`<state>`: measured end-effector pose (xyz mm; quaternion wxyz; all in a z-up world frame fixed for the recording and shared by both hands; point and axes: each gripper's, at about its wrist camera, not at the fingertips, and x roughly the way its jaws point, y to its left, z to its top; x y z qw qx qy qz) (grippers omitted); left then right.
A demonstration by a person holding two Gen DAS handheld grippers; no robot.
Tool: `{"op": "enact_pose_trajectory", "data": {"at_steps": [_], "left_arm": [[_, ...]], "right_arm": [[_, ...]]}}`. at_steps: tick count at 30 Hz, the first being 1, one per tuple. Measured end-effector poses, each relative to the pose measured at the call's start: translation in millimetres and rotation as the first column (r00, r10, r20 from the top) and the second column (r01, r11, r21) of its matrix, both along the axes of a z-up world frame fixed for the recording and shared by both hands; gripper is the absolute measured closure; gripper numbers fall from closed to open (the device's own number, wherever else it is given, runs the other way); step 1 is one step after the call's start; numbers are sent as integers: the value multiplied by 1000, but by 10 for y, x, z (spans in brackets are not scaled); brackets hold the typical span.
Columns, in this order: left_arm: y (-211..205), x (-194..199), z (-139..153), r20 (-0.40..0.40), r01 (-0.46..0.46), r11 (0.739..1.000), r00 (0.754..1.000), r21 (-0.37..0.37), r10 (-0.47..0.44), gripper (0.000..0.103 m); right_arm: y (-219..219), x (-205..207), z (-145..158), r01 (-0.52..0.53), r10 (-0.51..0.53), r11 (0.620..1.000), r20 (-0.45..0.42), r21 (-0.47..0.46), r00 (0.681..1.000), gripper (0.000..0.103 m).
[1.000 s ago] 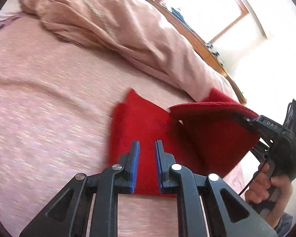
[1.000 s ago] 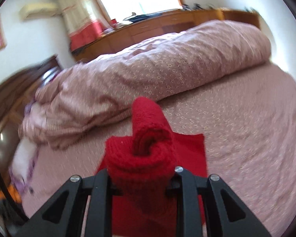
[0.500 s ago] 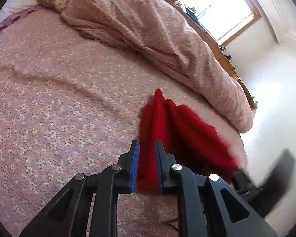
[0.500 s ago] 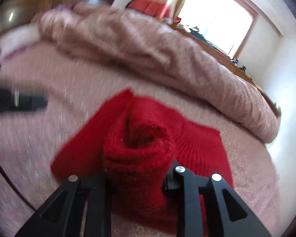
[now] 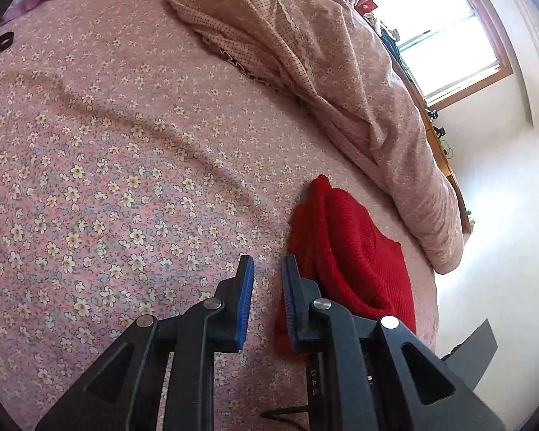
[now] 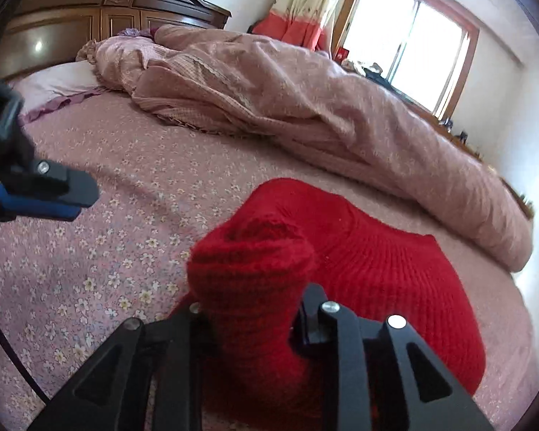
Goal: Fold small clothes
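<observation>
A red knitted garment [image 5: 355, 251] lies folded on the floral pink bedsheet [image 5: 107, 179]; it also shows in the right wrist view [image 6: 395, 269]. My left gripper [image 5: 267, 273] is open and empty, just left of the garment's near edge. My right gripper [image 6: 251, 305] is shut on a bunched fold of the red garment [image 6: 251, 251], which hides its fingertips. The left gripper shows in the right wrist view [image 6: 46, 194] at the left, apart from the garment.
A rumpled pink duvet [image 6: 305, 100] lies along the far side of the bed. A pillow [image 6: 54, 79] and a wooden headboard [image 6: 90, 10] are at the back left. A window [image 6: 413, 46] is at the back right. The bed's edge [image 5: 431, 305] is just right of the garment.
My right gripper has carried the held fold over and down onto the rest of the garment. My left gripper has moved left off the garment, still open.
</observation>
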<state>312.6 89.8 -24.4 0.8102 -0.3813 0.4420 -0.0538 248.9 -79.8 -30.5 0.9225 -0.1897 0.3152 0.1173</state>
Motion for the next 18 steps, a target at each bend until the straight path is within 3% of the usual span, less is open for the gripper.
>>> {"op": "enact_pose_trajectory", "data": {"at_steps": [4,5,9,12,16,18], "left_arm": [[-72,46,-48,-26,47,999,999,-5,-47,94],[-87,54,-57,-29,64,998,998,-14,-64,94],[-238,82,-53,-9,150,986,988,-78,-151,80],[-392,42,17,31,224,969,974,-106,-222,65],[-608,-85,148,81,300,946,953,-123,-292,48],[-657,-116,160,101,323,932,945,-164,-310,47]], "right_arm": [[-142,72,182,16,-12,995,-43,103,999,55],[-272,80,266,12,-1,984,-64,178,998,44],[-832,-173,553,-11,49,882,-69,470,996,22],[-1272,-469,628,29,-20,858,-22,513,1000,18],[-1736,-793,477,126,-142,872,-2,472,990,16],[-1932,-887,311,191,-198,858,-37,477,980,16]]}}
